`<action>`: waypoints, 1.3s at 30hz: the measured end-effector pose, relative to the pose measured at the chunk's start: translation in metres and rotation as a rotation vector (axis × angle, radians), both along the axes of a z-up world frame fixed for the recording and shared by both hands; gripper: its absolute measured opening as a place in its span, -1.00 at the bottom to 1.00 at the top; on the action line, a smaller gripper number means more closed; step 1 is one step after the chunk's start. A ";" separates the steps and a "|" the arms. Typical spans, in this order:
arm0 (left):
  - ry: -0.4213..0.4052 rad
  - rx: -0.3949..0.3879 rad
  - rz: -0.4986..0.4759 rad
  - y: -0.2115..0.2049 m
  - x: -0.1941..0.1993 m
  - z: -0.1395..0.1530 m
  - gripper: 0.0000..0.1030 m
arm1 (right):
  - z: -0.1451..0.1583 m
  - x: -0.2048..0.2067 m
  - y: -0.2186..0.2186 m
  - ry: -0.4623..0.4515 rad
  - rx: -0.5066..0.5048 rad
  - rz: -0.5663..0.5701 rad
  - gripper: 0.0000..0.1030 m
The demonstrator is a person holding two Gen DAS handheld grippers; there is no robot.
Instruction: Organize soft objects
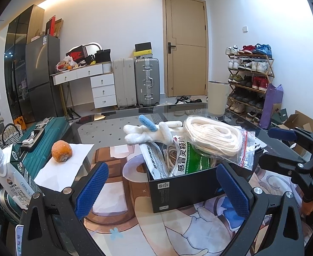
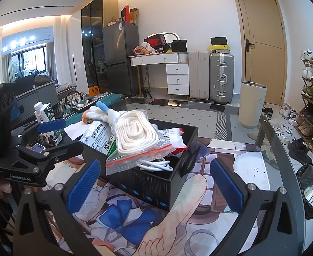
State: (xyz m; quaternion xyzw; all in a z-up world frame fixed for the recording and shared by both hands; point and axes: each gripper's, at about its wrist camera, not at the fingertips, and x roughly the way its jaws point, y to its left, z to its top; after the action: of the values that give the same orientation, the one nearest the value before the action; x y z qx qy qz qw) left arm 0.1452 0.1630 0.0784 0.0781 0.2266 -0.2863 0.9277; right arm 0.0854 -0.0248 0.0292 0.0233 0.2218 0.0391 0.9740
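Both grippers, left & right, wide, empty. Rope bag overhangs box; should be pinched mid-bundle, pushed inside.

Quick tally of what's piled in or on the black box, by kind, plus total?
Plush toy: 1
Zip bag of white rope: 1
Medicine packets: 2 (white, green)
Red-and-white packet: 1
White cable: 1
Total: 6 visible in the black box; anything underneath is hidden.
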 end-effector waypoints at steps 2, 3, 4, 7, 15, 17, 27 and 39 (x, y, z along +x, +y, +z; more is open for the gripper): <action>0.000 0.000 0.000 0.000 0.000 0.000 0.99 | 0.000 0.000 0.000 0.001 0.000 0.000 1.00; -0.001 0.000 0.001 0.000 0.000 0.000 0.99 | 0.000 0.000 0.000 0.001 0.000 -0.001 1.00; -0.001 0.001 0.001 0.000 0.000 0.000 0.99 | -0.001 0.000 0.000 0.000 -0.001 -0.001 1.00; 0.001 0.002 -0.002 0.001 0.000 0.000 0.99 | -0.001 0.000 0.001 -0.002 -0.002 0.000 1.00; -0.002 0.022 0.009 -0.001 0.001 -0.003 0.99 | 0.000 -0.001 0.001 -0.004 -0.014 -0.009 1.00; 0.001 0.029 0.007 -0.002 0.002 -0.003 0.99 | 0.000 0.000 0.001 0.000 -0.018 -0.009 1.00; 0.075 0.075 0.061 0.017 0.007 -0.009 0.99 | 0.014 -0.013 -0.014 0.042 -0.034 -0.050 1.00; 0.331 0.133 0.250 0.048 0.052 -0.043 0.99 | -0.019 0.001 -0.077 0.285 0.011 -0.275 1.00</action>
State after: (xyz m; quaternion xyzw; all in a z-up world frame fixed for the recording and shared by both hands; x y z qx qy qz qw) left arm 0.1974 0.2105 0.0355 0.0626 0.4021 -0.1625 0.8989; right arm 0.0868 -0.1013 0.0103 0.0639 0.3517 -0.0969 0.9289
